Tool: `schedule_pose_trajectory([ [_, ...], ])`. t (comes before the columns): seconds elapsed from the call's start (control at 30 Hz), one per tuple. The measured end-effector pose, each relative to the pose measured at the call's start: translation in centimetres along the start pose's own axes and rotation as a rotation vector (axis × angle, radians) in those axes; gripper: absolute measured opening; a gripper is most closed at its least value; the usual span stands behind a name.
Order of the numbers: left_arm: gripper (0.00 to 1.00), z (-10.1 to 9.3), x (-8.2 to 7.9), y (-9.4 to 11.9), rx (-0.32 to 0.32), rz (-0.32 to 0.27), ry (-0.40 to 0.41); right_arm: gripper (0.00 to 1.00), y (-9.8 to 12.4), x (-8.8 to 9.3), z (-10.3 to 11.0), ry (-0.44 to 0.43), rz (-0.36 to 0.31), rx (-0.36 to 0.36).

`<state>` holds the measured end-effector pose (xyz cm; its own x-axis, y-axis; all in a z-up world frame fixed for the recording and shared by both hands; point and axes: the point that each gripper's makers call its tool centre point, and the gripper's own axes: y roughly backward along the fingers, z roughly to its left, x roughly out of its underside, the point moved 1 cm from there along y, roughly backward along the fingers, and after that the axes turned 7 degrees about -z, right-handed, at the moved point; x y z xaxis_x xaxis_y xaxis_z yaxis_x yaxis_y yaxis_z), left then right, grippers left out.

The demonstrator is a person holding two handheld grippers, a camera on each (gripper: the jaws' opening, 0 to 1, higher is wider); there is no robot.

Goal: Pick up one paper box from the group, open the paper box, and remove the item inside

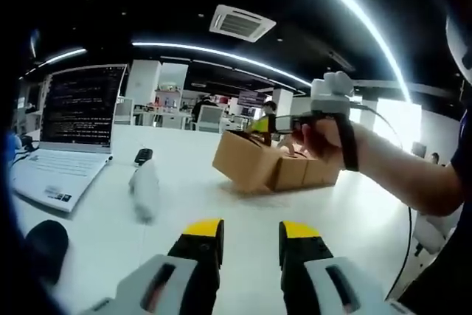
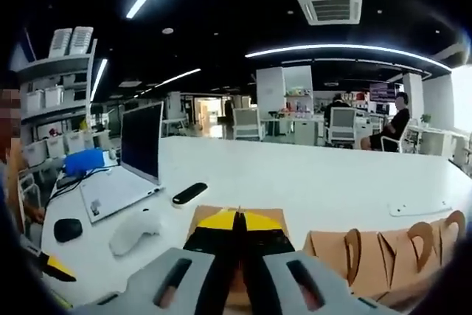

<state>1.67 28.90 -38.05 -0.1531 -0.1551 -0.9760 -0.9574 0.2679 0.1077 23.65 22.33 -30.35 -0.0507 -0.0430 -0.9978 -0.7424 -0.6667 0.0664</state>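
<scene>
Two grippers: left gripper (image 1: 251,237) open, empty; right gripper (image 2: 237,220) closed above flat-lying paper box (image 2: 214,214).

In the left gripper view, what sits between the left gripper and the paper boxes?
Bare white table between left gripper and paper boxes, seen in the left gripper view.

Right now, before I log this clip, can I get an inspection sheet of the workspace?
Surface: white table, mostly bare.
Job's things: brown paper boxes grouped on the table; the nearest box under the right gripper's jaws.
Clutter: open laptop, white mouse, black mouse, black remote.
Grippers: left gripper open, hovering; right gripper shut at the box top.
Cables: one beside the laptop.
Surroundings: open office, seated person, shelving.
</scene>
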Motion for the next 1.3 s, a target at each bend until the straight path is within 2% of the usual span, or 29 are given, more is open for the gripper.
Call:
schedule_pose_trajectory([
  [0.07, 0.32, -0.1, 0.0, 0.0, 0.000, -0.001, 0.001, 0.03, 0.0, -0.1, 0.2, -0.049, 0.000, -0.021],
  [0.27, 0.32, -0.8, 0.1, -0.4, 0.004, 0.005, 0.004, 0.03, 1.2, -0.8, 0.1, -0.028, -0.013, -0.030],
  [0.5, 0.32, -2.1, -0.8, -0.7, 0.022, -0.013, -0.004, 0.03, 2.2, -0.9, -0.4, -0.033, -0.013, -0.039],
  [0.87, 0.32, -3.5, -0.9, 0.4, 0.013, -0.017, -0.015, 0.03, 4.0, -0.6, -0.1, -0.039, -0.014, -0.064],
  [0.97, 0.32, -3.7, -0.5, 0.6, 0.006, -0.004, -0.015, 0.03, 4.4, -0.8, 0.1, -0.035, -0.021, -0.082],
  [1.3, 0.32, -5.0, -0.8, 0.9, 0.006, -0.015, -0.019, 0.03, 6.1, -1.1, -0.3, -0.029, -0.033, -0.130],
])
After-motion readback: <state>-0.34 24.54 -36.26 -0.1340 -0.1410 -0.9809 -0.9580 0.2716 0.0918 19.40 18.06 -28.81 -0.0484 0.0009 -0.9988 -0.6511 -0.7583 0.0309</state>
